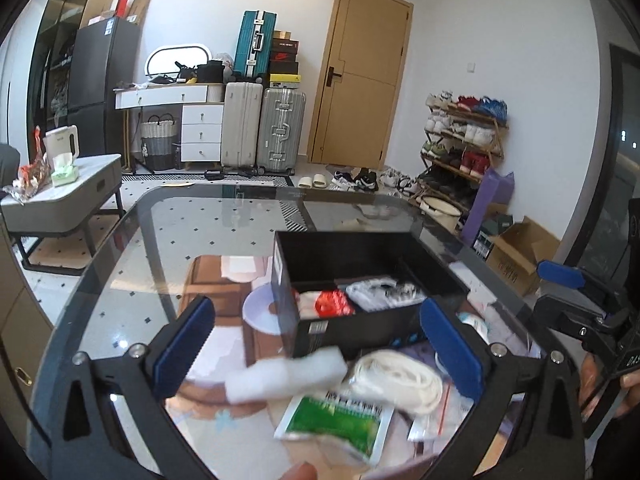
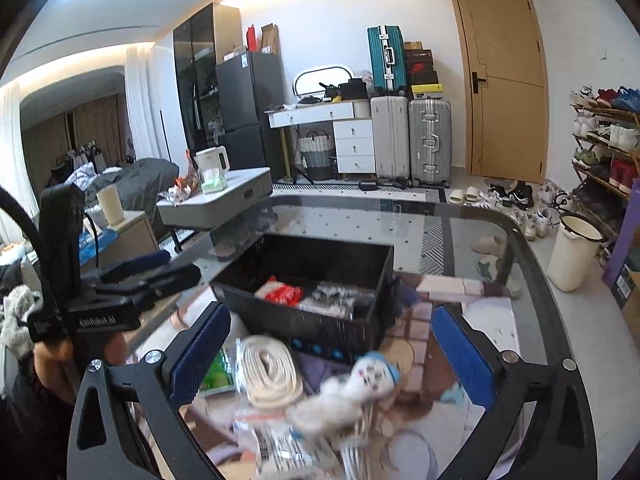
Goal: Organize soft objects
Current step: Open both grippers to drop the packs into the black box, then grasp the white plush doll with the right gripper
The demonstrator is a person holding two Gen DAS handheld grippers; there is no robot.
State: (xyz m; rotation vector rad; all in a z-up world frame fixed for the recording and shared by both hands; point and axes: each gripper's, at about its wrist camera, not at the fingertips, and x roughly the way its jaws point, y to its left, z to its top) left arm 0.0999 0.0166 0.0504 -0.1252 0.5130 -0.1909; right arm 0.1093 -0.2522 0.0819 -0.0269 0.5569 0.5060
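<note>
- Broadly, we see a glass table [image 1: 120,272] with a dark rounded rim, the patterned floor visible through its top, and all the task's things sit on it.
- Next in size, a black box [image 1: 348,248] stands on the glass ahead of both grippers; its near compartment holds a red-and-white packet [image 1: 334,302] on the left and a black-and-white bundle [image 1: 384,290] just beside it on the right, while the far compartment looks dark and we cannot tell what it holds.
- Our left gripper [image 1: 316,344] hangs above the near edge of the table with its blue pads spread wide apart, grasping nothing.
- Our right gripper [image 2: 332,354] is likewise released, its jaws wide apart over the loose pile, nothing between them pinched.
- A coiled white cord [image 1: 396,376] lies just in front of the box, in a clear bag as far as we can tell.
- A white folded cloth [image 1: 288,374] lies left of the cord, blurred, near the box's front wall.
- A green-and-white sachet [image 1: 340,424] lies under and nearer than the cloth and cord.
- A small white patterned soft item [image 2: 372,378], blurred, sits right of the cord in the right wrist view, touching a heap of clear bags.
</note>
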